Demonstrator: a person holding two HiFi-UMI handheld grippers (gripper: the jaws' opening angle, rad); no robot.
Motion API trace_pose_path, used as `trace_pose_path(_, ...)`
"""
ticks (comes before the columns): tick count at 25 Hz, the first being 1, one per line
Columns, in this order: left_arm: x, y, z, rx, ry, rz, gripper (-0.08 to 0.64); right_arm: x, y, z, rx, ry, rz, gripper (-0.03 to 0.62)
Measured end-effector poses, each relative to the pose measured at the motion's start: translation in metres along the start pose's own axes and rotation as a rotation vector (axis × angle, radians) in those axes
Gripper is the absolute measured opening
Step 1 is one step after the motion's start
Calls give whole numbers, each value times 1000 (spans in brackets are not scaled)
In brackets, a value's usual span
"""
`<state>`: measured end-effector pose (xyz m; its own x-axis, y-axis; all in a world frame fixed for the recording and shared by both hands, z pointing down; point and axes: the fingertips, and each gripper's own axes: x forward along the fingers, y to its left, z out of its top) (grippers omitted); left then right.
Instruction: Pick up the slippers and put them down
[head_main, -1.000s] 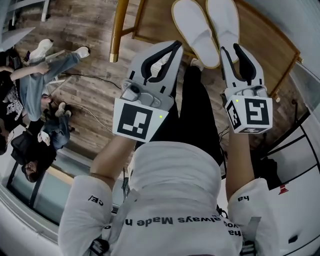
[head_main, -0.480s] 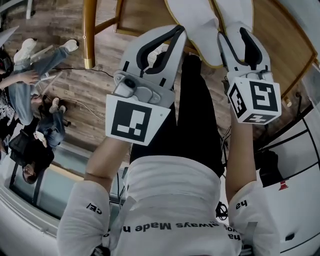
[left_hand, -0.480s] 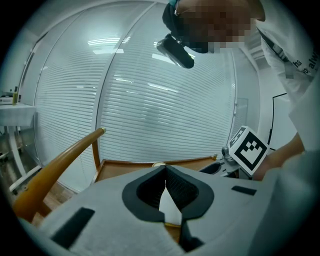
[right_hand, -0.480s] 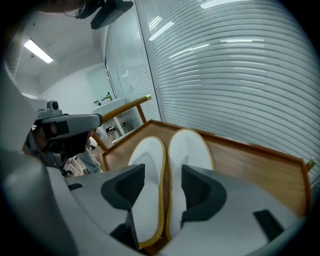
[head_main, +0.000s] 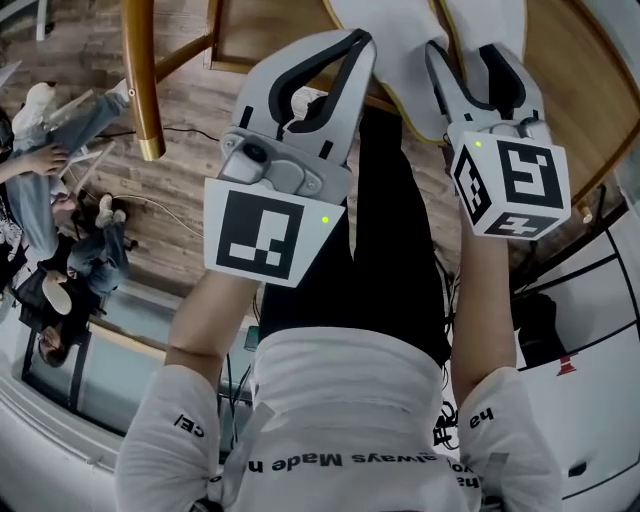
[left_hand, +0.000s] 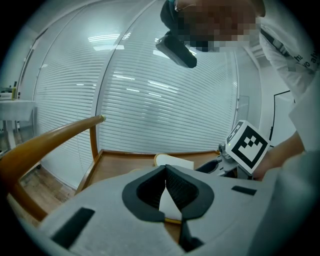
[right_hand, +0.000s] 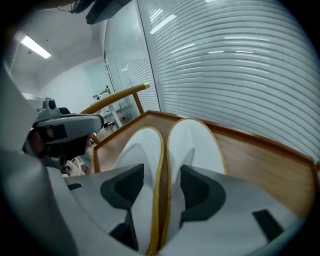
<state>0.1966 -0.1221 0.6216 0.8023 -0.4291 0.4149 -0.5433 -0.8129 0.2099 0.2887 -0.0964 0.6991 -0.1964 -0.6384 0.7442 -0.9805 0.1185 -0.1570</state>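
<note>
Your right gripper (head_main: 468, 55), jaws just opened wide, straddles the inner edges of the white slippers (right_hand: 192, 142) lying paired on the wooden surface (right_hand: 260, 165), left gripper (head_main: 356, 42) closed and empty; they look light and floppy, so pinch both edges together.

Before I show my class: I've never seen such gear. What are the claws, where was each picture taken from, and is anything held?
A person holds a two-jaw gripper in each hand. One camera sits on the person's head, looking down; one rides on each gripper. Two white slippers lie side by side on a wooden chair seat. On the right gripper the jaws have just been opening and stand apart over the slippers' heels, gripping nothing. The left gripper is shut, apparently empty.
</note>
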Motion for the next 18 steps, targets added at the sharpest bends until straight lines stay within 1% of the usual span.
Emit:
trace_pose_path(3,3,4,-4,-6,3,2,12,7,0,3,-15,-8,-8,212)
trace_pose_path(4,3,4,-4,-7,3,3,11,8,0,5,-19,-12,-11,199)
trace_pose_path(9,2,8,-8,-16,5,8,11,12,-5,6,-31,-37,-32,71)
trace_pose_path(11,1,7,-8,-21,4,10,11,11,-8,7,-34,-47,-41,38)
trace_pose_path(18,-5,1,1,-24,-2,9,11,-2,-12,14,-29,-75,-57,26)
